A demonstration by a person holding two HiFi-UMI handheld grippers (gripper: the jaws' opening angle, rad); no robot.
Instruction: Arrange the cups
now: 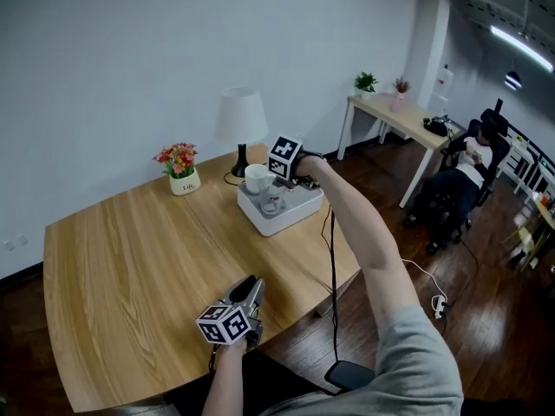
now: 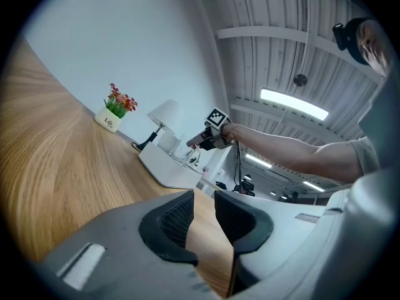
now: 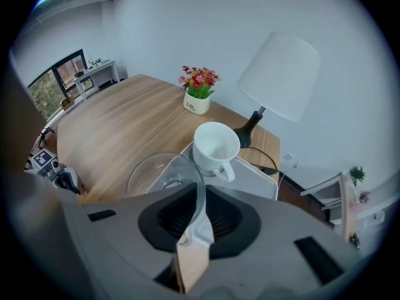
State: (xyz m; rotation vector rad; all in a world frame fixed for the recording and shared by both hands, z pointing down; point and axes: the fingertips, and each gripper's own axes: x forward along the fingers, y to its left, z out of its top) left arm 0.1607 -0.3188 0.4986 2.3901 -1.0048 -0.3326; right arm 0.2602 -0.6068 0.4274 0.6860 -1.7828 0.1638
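A white tray (image 1: 303, 208) stands on the far side of the wooden table (image 1: 130, 267). A white mug (image 1: 256, 178) stands on it, handle toward me in the right gripper view (image 3: 215, 145). Beside the mug sits a clear glass cup (image 3: 156, 177), faint in the head view (image 1: 271, 203). My right gripper (image 3: 197, 214) points steeply down over the tray (image 3: 259, 177), its pads on either side of the glass's near wall and touching it, the grip easing a little. My left gripper (image 1: 253, 286) lies level near the table's front edge, jaws slightly apart with nothing between them (image 2: 203, 214).
A white lamp (image 1: 240, 120) and a small flower pot (image 1: 179, 167) stand behind the tray by the wall. A black cable hangs off the table's right edge. A desk (image 1: 399, 115) and a seated person (image 1: 468, 163) are at the far right.
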